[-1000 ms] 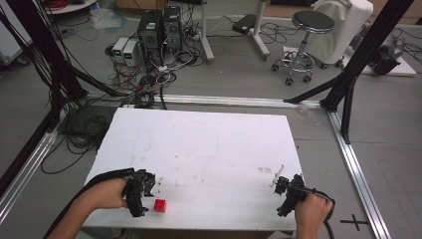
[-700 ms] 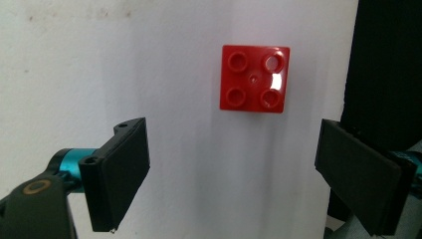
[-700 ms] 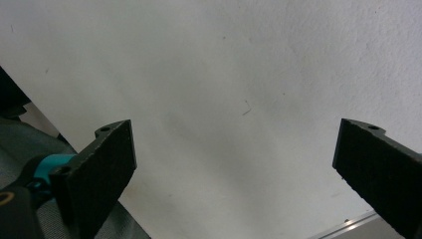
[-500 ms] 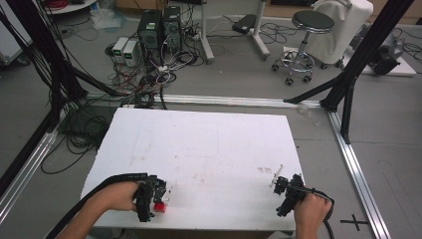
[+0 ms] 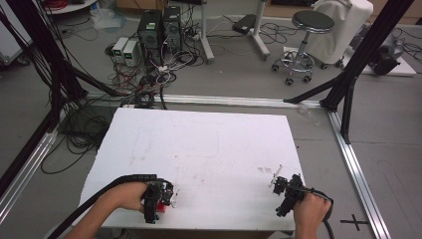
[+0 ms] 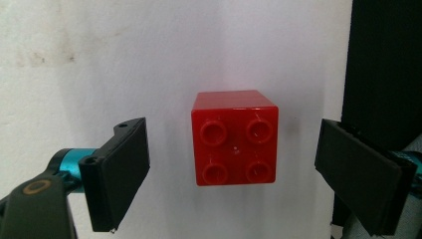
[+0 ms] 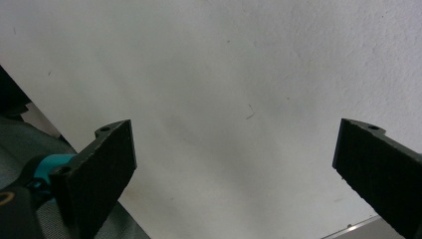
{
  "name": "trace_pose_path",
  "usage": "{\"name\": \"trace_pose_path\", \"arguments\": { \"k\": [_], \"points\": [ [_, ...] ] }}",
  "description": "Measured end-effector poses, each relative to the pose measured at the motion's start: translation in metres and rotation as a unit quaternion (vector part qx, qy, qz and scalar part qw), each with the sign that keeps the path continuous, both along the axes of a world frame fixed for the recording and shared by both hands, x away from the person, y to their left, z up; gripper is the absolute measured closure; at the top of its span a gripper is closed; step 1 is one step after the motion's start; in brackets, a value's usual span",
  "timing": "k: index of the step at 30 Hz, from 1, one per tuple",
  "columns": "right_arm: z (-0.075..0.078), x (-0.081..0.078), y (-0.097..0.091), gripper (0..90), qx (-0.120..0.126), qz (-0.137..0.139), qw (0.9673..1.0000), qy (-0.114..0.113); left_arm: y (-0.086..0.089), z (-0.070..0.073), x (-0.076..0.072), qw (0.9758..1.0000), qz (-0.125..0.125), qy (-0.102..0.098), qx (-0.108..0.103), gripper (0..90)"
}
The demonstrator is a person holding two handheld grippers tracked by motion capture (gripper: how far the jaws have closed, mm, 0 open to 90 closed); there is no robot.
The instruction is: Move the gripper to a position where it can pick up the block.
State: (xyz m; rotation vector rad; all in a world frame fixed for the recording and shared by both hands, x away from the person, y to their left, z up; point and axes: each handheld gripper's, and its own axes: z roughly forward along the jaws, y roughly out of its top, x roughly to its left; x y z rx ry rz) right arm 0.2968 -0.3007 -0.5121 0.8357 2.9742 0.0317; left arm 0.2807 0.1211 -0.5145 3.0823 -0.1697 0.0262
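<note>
One red brick (image 6: 234, 138) lies between the spread jaws of the left hand-held gripper (image 6: 234, 174), untouched.

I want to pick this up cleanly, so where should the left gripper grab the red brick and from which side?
Grip the red brick across its two flat side walls, coming straight down from above. It sits studs-up on the white table, squarely between the open jaws of the left gripper, with a gap on each side. The smooth parallel walls should suit the flat pads better than the studded top.
</note>
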Motion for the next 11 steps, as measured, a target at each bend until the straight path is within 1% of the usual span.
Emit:
{"name": "trace_pose_path", "arguments": {
  "k": [3, 8, 11],
  "points": [
    [0.0001, 0.0000, -0.0001, 2.5, 0.001, 0.000, 1.0000, 0.000, -0.0007, -0.0025, 0.0011, 1.0000, -0.001, 0.002, 0.001, 14.3],
    [-0.0002, -0.0002, 0.0005, 2.5, 0.000, -0.003, 1.0000, -0.001, -0.0008, -0.0023, 0.0011, 1.0000, -0.002, 0.002, 0.001, 14.4],
    [-0.0001, 0.0001, 0.0002, 2.5, 0.002, 0.000, 1.0000, -0.002, -0.0003, -0.0004, 0.0004, 1.0000, -0.001, 0.000, 0.001, 14.3]
  ]
}}
